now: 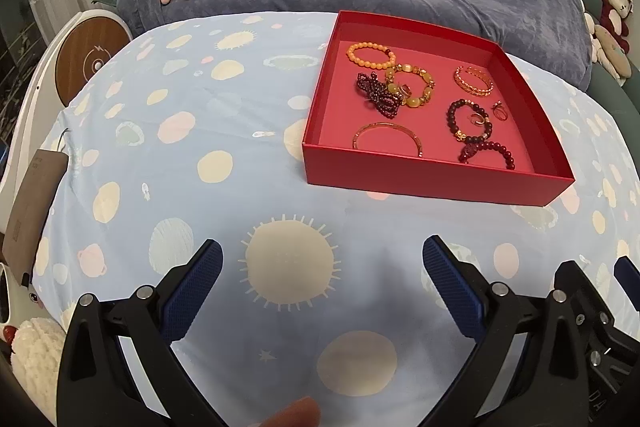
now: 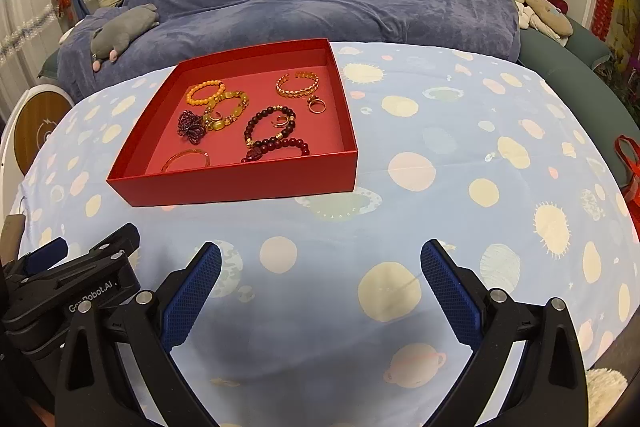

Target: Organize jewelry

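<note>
Item: red tray (image 1: 436, 183) on your planet-print desk cloth (image 1: 200, 131), at 1 o'clock from your left tongs (image 1: 322, 255), 11 o'clock from your right tongs (image 2: 320, 259). Contents: orange bead bracelet (image 1: 370, 54), gold cuff (image 1: 472, 81), dark bead bracelets (image 2: 269, 127), thin bangle (image 1: 386, 135), rings (image 2: 318, 105). Both tongs wide, empty. Left tool reads "GenRobot.AI" (image 2: 94, 297).

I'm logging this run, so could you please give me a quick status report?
Left gripper open, empty. Right gripper open, empty. Jewelry all in red box, untouched. Nothing in the way.
</note>
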The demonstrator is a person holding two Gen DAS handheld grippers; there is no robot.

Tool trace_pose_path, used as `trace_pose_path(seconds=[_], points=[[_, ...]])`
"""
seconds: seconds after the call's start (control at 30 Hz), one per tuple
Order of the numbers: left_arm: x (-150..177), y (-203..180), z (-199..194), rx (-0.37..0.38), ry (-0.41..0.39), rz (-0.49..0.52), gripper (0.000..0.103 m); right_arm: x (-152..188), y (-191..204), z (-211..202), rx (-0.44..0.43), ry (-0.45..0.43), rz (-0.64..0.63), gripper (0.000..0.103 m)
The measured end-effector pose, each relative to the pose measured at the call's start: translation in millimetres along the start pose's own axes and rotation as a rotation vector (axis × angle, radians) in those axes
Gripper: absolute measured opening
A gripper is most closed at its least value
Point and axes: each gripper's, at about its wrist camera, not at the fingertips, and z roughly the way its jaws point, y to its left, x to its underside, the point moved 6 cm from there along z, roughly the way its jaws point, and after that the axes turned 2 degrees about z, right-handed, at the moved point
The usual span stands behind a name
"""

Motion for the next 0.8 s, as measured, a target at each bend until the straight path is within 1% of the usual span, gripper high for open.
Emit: trace_pose_path(seconds=[0.8], points=[[-0.1, -1.7, -0.8, -0.001, -0.007, 0.005, 0.096, -0.6, 4.6, -2.2, -0.001, -0.005, -0.004, 0.096]])
